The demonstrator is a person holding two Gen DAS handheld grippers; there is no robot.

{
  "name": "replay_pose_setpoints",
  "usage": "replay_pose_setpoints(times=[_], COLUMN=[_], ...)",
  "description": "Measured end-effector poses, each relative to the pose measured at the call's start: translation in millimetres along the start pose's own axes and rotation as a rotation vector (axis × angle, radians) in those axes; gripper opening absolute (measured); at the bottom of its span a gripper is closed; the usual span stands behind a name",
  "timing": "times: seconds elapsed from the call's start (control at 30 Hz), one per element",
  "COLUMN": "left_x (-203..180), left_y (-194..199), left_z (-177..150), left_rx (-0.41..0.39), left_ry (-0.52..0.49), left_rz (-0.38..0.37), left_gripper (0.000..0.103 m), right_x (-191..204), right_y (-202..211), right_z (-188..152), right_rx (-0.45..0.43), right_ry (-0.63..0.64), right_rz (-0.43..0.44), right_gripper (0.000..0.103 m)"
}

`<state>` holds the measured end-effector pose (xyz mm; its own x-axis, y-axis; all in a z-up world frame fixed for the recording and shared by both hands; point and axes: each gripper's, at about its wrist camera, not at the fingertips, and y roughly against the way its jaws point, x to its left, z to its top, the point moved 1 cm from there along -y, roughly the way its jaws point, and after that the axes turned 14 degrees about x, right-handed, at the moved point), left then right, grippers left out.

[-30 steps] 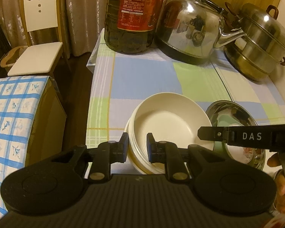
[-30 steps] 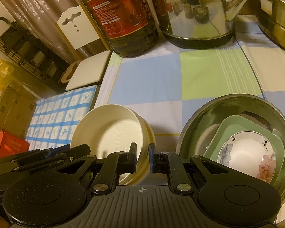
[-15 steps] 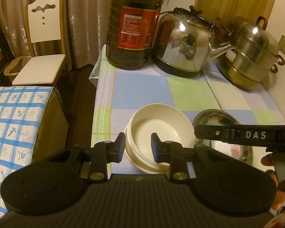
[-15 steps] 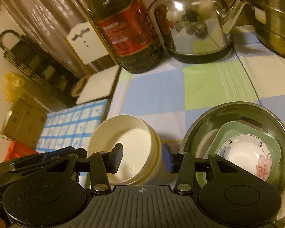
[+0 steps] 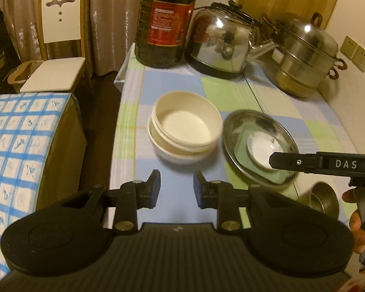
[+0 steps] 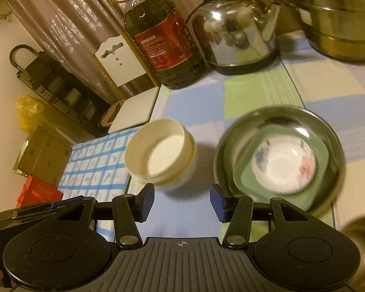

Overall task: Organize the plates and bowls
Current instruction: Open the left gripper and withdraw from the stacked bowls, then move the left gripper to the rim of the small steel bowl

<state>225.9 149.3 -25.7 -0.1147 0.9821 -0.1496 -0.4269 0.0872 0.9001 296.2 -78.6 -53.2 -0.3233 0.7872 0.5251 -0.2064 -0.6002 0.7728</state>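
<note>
Two stacked cream bowls point(image 5: 185, 126), one steel basin point(image 5: 258, 143), one kettle point(image 5: 221, 41).

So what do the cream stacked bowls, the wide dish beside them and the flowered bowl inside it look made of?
Cream bowls: matte, opaque, thin stepped rims, no glare; probably plastic or melamine, though matte ceramic is possible. Wide dish: polished metal, likely stainless steel, with mirror-like reflections on its wall. Flowered bowl: white with a printed floral pattern, looks like glazed ceramic; motion blur leaves that open.

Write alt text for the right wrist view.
The right gripper, jaws opening and empty, hovers short of stacked cream bowls and a steel basin holding a green plate and floral bowl. An oil bottle and kettle stand behind.
</note>
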Motion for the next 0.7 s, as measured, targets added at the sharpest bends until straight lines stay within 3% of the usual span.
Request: replay_pose_setpoints(times=[0.7], left_x=[-86], left_y=[6], left_z=[-85], left_rx=[0.090], left_ry=[-0.040], left_rz=[-0.022], left_gripper=[0.026], right_x=[-54], right_y=[64], right_z=[-98], right_rx=[0.083], right_ry=[0.011], right_rz=[-0.063], right_gripper=[0.056])
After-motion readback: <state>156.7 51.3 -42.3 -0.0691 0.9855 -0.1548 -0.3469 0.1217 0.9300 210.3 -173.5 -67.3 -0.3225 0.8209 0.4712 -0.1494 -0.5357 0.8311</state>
